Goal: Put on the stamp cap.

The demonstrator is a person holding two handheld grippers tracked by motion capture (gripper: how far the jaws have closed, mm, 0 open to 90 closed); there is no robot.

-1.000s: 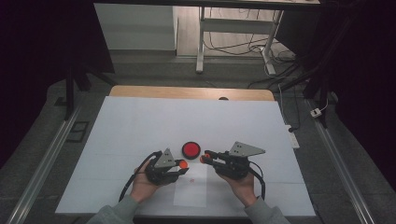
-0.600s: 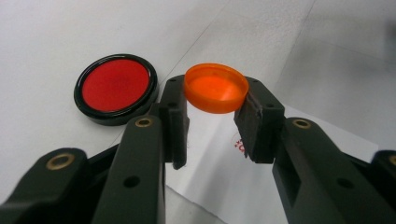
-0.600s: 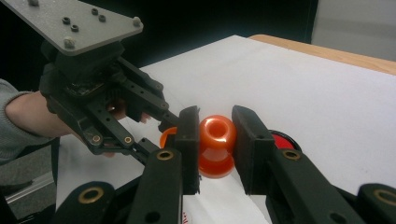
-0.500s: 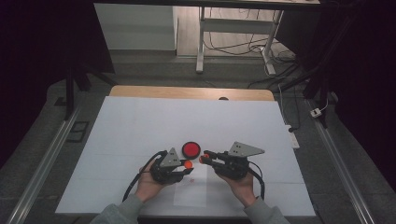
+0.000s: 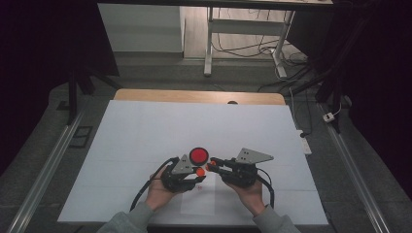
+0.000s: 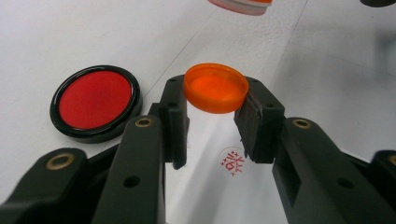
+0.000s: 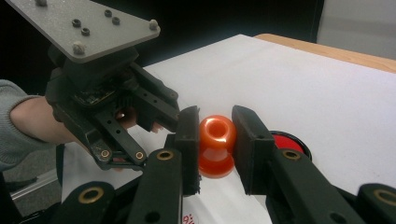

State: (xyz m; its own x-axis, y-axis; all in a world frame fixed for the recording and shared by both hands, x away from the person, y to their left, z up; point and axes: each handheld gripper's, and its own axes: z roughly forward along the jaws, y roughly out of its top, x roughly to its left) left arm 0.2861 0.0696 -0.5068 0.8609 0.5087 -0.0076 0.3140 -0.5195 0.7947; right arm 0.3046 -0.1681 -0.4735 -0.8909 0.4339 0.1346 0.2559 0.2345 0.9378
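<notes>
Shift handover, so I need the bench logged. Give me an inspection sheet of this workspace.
Surface: white sheet over a wooden table, with a red stamped mark on it.
Job's things: orange cap in the left gripper; orange stamp in the right gripper; round black ink pad with red face lying open on the sheet.
Clutter: nothing seen.
Grippers: left gripper shut on the cap; right gripper shut on the stamp; tips close together.
Cables: one trails from each gripper, black cable on the left; more wires on the floor beyond.
Surroundings: dark room, metal rails beside the table.
</notes>
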